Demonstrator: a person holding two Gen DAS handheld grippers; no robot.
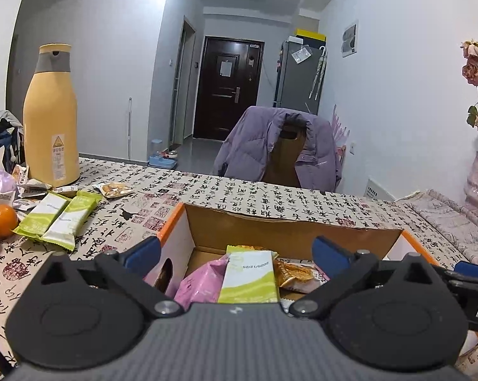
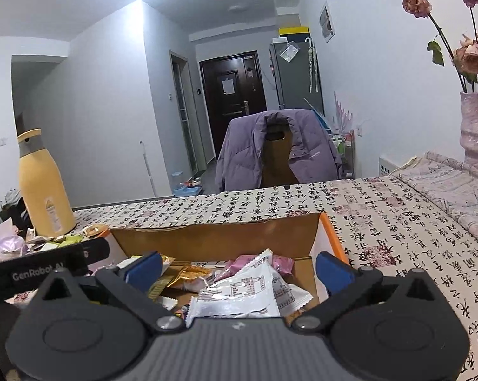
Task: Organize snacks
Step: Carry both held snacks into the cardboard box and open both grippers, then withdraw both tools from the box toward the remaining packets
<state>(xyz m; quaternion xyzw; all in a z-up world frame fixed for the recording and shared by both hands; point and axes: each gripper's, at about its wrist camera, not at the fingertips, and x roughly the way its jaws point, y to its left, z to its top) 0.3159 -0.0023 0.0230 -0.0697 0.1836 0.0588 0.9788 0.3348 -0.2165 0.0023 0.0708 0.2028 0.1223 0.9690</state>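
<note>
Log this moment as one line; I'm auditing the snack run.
left gripper: open, empty | right gripper: open, empty | both over cardboard box | green packets on table

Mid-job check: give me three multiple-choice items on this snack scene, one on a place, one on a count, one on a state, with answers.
1. Where does the yellow thermos stand?
A. Inside the cardboard box
B. On the table, left of the box
C. On the chair

2. How many green-and-white snack packets lie together on the tablecloth left of the cardboard box?
A. Two
B. Four
C. None

3. How is the left gripper?
A. Shut on a packet
B. Open, nothing gripped
C. Shut, empty

Answers: 1 B, it stands on the patterned cloth beyond the packets. 2 A, a pair lies side by side. 3 B, its blue pads stand wide apart above the box.
</note>
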